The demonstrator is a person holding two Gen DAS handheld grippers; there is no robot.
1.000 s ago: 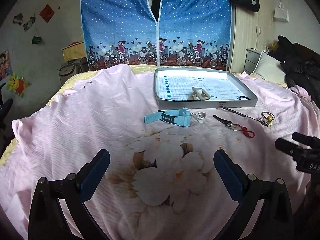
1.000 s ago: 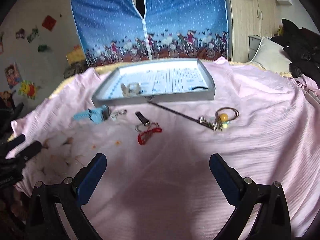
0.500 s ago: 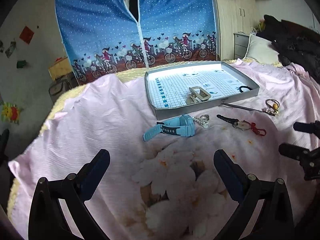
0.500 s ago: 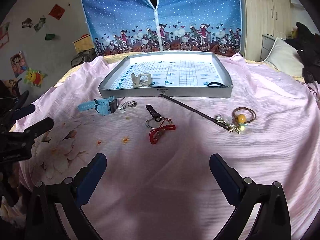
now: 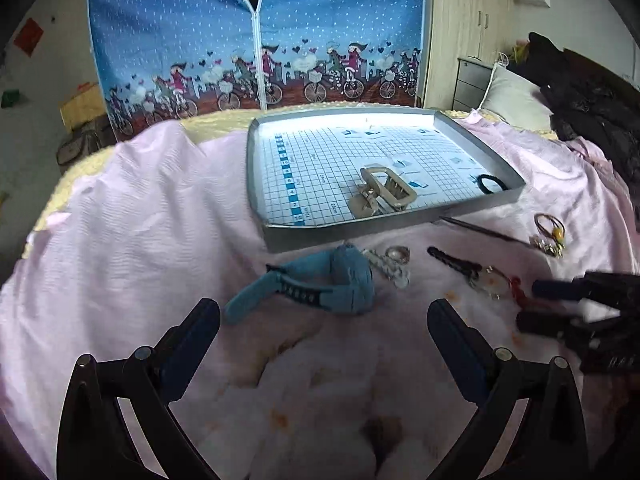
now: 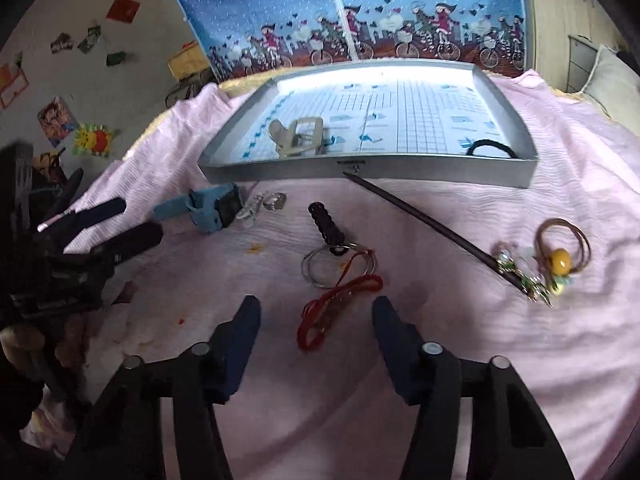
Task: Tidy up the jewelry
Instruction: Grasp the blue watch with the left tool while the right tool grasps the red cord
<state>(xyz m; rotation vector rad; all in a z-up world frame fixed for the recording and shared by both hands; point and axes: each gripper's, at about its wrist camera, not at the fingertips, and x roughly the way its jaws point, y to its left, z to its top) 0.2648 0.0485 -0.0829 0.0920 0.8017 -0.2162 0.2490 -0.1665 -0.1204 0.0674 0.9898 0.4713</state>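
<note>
We see the pink bedsheet (image 5: 120,248) filling both views, with the grey tray (image 6: 440,168) at upper centre holding a beige hair clip (image 6: 298,136) and black hair tie (image 6: 492,148). Below it lie the blue watch (image 5: 320,284), a dark hairpin (image 6: 424,220) and a red cord (image 6: 332,308). Our left gripper (image 5: 324,328) is spread wide at lower centre; our right gripper (image 6: 316,316) is apart, straddling the cord.

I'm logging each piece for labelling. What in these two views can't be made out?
- Small silver pieces beside the blue watch: too small and blurred in both views to identify.
- Black hair tie: the tray front wall hides its near side in the right wrist view.
- Hairpin ornament: tiny in the left wrist view.
</note>
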